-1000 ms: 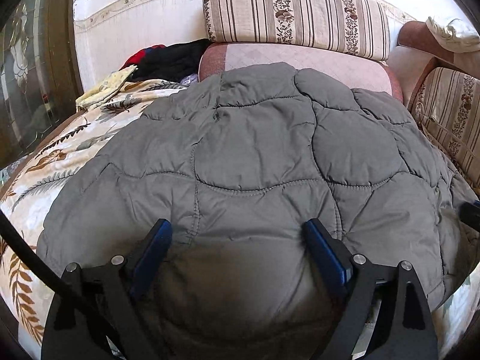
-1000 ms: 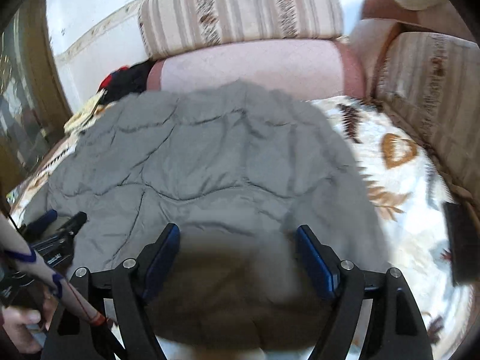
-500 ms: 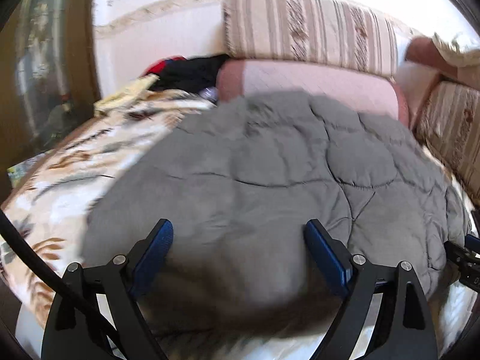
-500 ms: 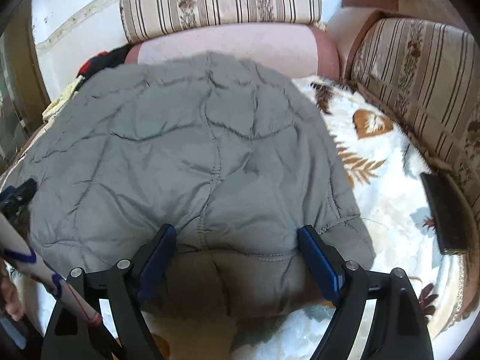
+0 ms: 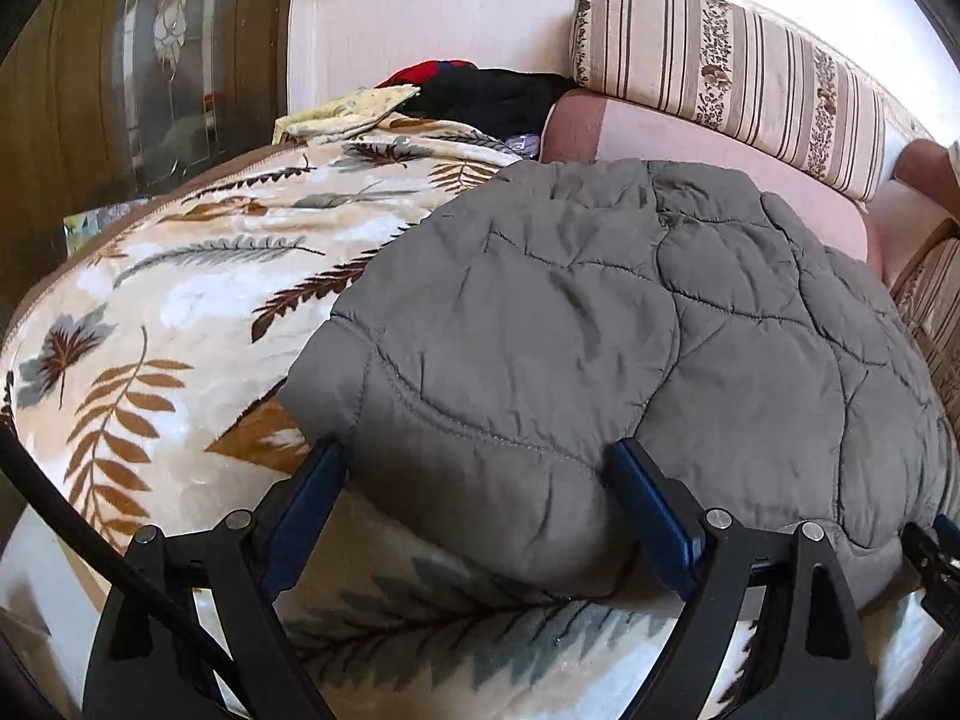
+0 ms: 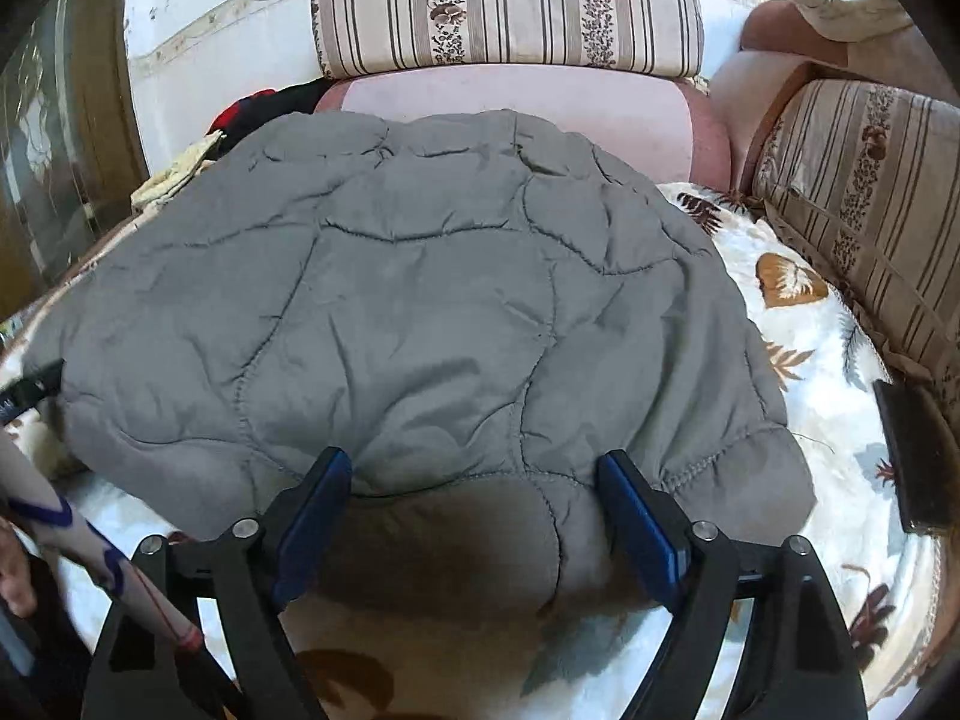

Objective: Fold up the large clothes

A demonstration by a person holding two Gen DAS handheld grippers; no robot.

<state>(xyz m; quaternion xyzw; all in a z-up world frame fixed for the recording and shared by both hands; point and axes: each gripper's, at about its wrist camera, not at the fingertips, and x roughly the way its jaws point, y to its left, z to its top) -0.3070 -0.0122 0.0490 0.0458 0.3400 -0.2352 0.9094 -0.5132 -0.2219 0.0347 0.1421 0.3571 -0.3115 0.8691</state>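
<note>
step: grip near hem | left gripper (image 5: 477,480) spread, right gripper (image 6: 474,483) just widening, astride jacket (image 5: 630,324), seemingly unpinched | advice: pinch all layers evenly

Home: striped sofa cushions (image 6: 510,6), leaf-print blanket (image 5: 180,312)

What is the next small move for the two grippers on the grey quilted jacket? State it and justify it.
Probably close both on the near hem. The left gripper and the right gripper both stand open, each straddling the near edge of the grey quilted jacket, which lies spread on the leaf-patterned blanket. Neither is gripping yet, so no fold can begin.
</note>
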